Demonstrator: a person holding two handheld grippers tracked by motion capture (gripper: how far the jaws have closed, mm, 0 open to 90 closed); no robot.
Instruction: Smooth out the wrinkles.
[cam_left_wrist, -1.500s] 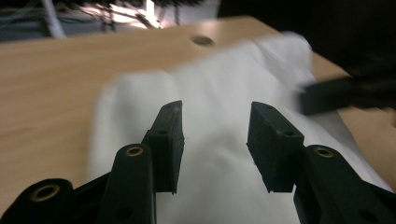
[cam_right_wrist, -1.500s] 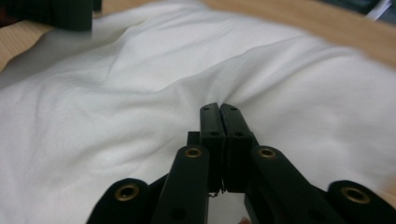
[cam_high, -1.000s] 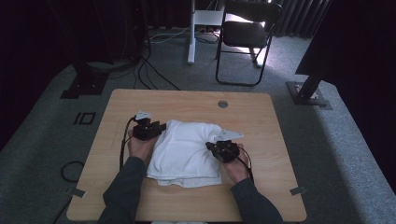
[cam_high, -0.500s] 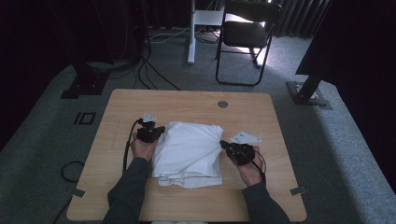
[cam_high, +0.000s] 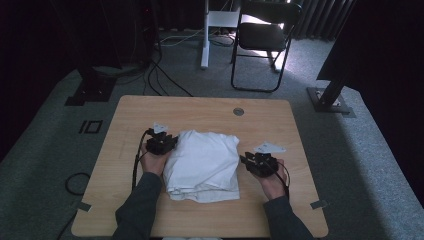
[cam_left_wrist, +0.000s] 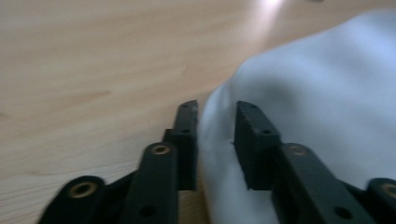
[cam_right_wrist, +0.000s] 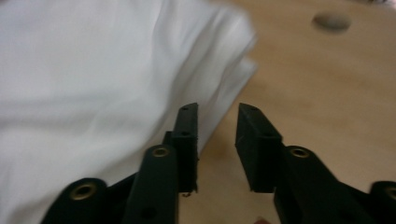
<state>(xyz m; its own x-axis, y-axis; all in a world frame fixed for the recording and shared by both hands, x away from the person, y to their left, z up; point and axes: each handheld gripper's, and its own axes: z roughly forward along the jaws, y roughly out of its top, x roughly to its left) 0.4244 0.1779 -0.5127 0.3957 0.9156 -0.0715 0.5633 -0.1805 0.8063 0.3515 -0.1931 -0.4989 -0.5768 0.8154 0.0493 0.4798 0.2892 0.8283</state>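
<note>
A white folded cloth (cam_high: 202, 165) lies in the middle of the wooden table (cam_high: 210, 107). My left gripper (cam_high: 170, 145) sits at the cloth's far left corner. In the left gripper view the cloth's edge (cam_left_wrist: 327, 93) runs between the jaws of the left gripper (cam_left_wrist: 215, 109); they have just been opening and stand apart, not pressing it. My right gripper (cam_high: 246, 160) is just off the cloth's right side. Its jaws have also just been opening: the right gripper (cam_right_wrist: 215, 112) shows bare table between them, with the cloth's layered edge (cam_right_wrist: 93, 84) beside its left jaw.
A round cable hole (cam_high: 238, 111) sits near the table's far edge. Behind the table stand a black folding chair (cam_high: 262, 35) and a white post (cam_high: 205, 30), and cables (cam_high: 165, 80) trail on the carpet. Bare wood surrounds the cloth.
The cloth has gone from spread and rumpled to a narrower folded stack. My right gripper slid right, off the cloth. The left gripper stayed at the cloth's corner.
</note>
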